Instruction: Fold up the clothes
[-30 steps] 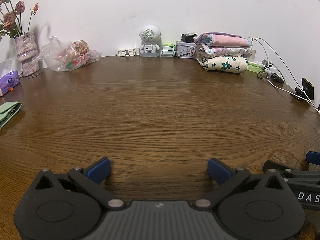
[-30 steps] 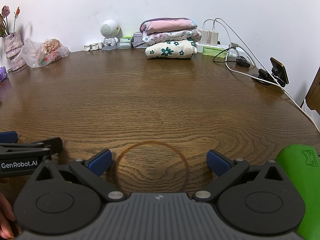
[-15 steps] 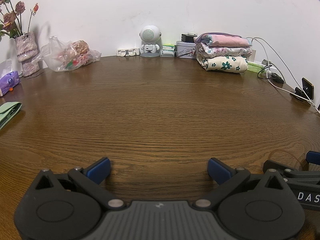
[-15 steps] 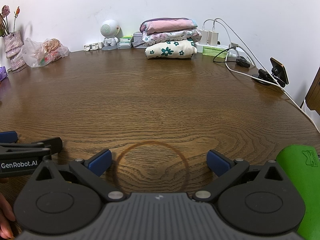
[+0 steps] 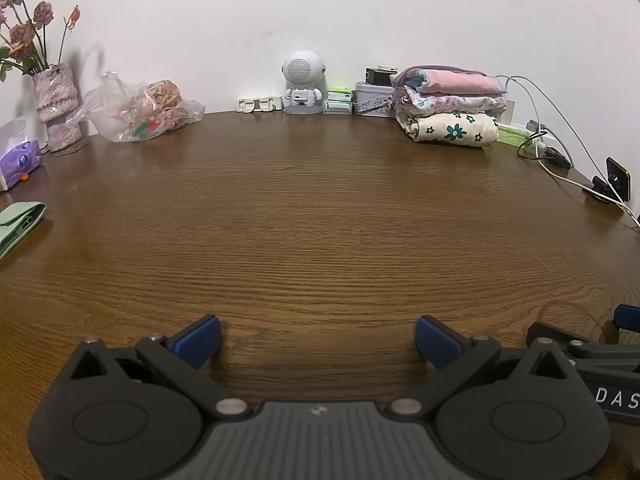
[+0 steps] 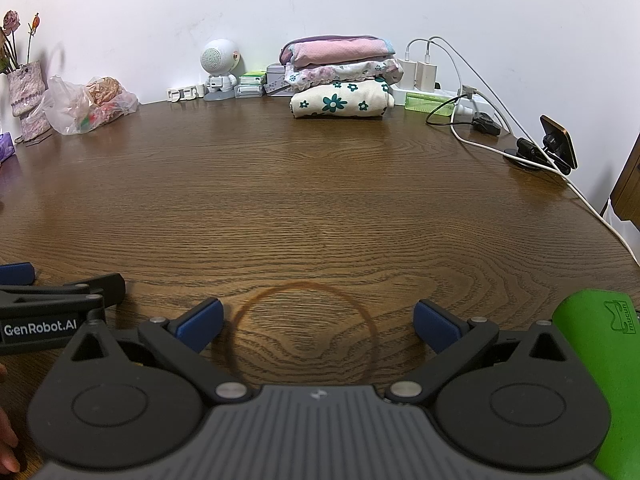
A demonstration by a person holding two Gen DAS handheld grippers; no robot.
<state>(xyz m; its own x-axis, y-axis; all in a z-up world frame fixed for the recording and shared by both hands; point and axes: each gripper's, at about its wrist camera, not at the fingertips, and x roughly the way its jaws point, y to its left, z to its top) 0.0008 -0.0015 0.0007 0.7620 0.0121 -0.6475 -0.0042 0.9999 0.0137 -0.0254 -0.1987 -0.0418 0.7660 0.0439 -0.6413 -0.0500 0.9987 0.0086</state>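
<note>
Left gripper (image 5: 318, 340): mine, jaws spread wide, nothing between the blue pads, low over the wooden table (image 5: 320, 220).
Right gripper (image 6: 318, 326): mine too, jaws equally wide and holding nothing, just beside the left one.
Between my right jaws: a faint brown ring mark (image 6: 304, 332) on the wood.
Folded clothes (image 5: 450, 110): three stacked at the far edge by the wall, well ahead and to the right of my left jaws; pink on top, small floral in the middle, cream with teal flowers beneath.
Beside my right jaws: a green pad (image 6: 600, 368), just off the right finger.
Far ahead of my left jaws: a small white robot figure (image 5: 303, 88); further left, a plastic bag (image 5: 136, 112) and a vase of dried roses (image 5: 56, 106).
Right of the stack: chargers and cables (image 6: 452, 84).
</note>
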